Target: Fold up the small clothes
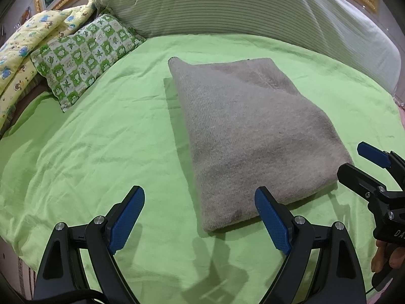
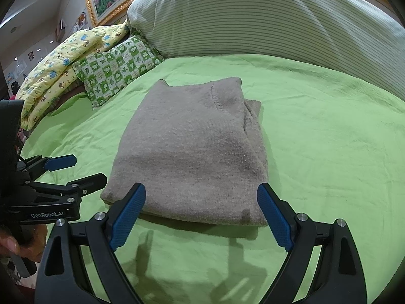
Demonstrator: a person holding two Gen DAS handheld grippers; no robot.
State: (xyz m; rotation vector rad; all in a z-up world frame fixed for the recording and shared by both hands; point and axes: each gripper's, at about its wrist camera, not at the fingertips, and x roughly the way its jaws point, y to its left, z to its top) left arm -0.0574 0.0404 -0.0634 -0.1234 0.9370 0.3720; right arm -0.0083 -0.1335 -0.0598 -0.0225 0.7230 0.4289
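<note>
I have the grey knitted garment (image 1: 250, 136) lying folded into a thick rectangle near the middle of the bed, on the bright green bed sheet (image 1: 101, 139). Both tools hang just short of its near edge and touch nothing. The left gripper (image 1: 200, 217) has its blue-padded fingers (image 1: 126, 217) spread wide apart and empty; the right gripper (image 2: 201, 217) is the same, with its fingers (image 2: 274, 217) apart on either side of the near hem.

I judge the fold to be nearly finished: the layers sit stacked, with a second layer peeking out at the far right corner in the right wrist view. If another fold is wanted, I would need to close on the two near corners and carry them toward the striped pale pillow (image 2: 278, 17); otherwise a light press to flatten the stack would do.

I cannot see how many layers lie underneath, nor whether sleeves are tucked inside. The checked green-and-white cushion (image 1: 83, 55) and the yellow printed quilt (image 1: 22, 58) sit well apart to the left, partly cut off by the lens edge.
</note>
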